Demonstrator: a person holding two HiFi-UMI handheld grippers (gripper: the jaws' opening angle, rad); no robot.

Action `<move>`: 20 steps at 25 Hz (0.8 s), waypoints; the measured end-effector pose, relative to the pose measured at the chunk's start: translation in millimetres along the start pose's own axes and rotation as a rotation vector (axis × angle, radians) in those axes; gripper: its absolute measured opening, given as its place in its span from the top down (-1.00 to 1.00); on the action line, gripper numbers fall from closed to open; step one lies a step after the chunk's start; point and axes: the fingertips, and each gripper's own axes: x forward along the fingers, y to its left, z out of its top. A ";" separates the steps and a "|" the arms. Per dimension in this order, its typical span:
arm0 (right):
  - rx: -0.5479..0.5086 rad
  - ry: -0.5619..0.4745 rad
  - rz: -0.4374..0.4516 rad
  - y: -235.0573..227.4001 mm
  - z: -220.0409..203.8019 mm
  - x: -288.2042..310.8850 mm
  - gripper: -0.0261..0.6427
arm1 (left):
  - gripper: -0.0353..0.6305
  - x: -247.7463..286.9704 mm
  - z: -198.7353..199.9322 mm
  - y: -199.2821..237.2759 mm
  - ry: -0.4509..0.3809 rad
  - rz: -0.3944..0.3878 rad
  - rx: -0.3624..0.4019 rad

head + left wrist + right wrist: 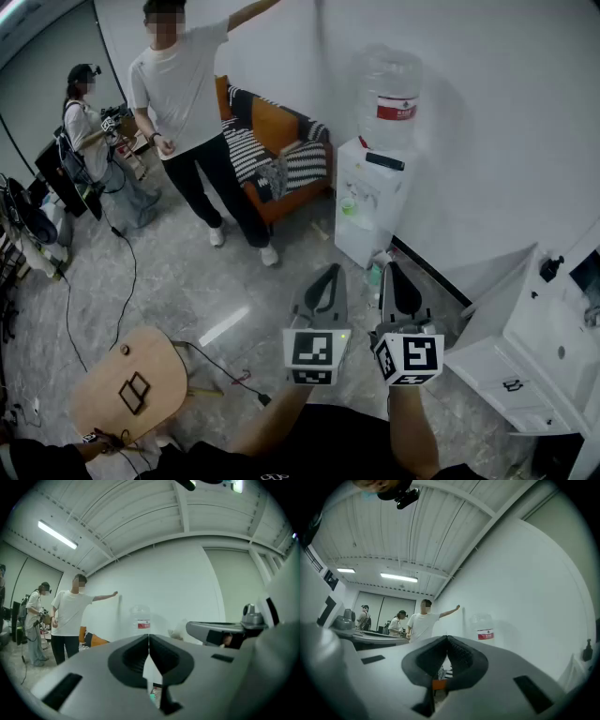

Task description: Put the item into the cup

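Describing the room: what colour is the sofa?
Orange sofa, with black-and-white striped cushions; head view shows it best.

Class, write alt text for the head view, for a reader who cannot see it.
The left gripper and right gripper, tongs shut and empty, point side by side toward a water dispenser. A person in white stands by an orange sofa.

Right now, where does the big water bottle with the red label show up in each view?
Head view: water bottle upper right of centre, on top of the white dispenser.
Left gripper view: near the centre.
Right gripper view: right of centre.
Shared landmark: the person in the white T-shirt, one arm raised, stands to the bottle's left in all three.
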 end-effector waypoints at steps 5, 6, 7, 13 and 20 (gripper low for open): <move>0.001 0.002 0.003 -1.5 -1.4 -0.1 0.89 | 0.85 2.1 -1.8 -2.7 0.002 -0.006 0.009; 0.000 0.002 0.004 -2.0 -1.3 -0.5 0.89 | 0.85 2.5 -2.0 -3.7 0.002 -0.007 0.011; 0.000 0.002 0.006 -2.1 -1.3 -1.3 0.89 | 0.85 2.5 -2.3 -4.7 0.001 -0.007 0.013; 0.030 -0.010 0.004 -6.1 -3.5 -5.1 0.89 | 0.85 1.1 -4.8 -7.8 0.005 -0.005 0.020; 0.029 -0.011 0.016 -11.3 -1.3 -6.1 0.89 | 0.85 1.8 -3.2 -11.4 0.007 0.011 0.006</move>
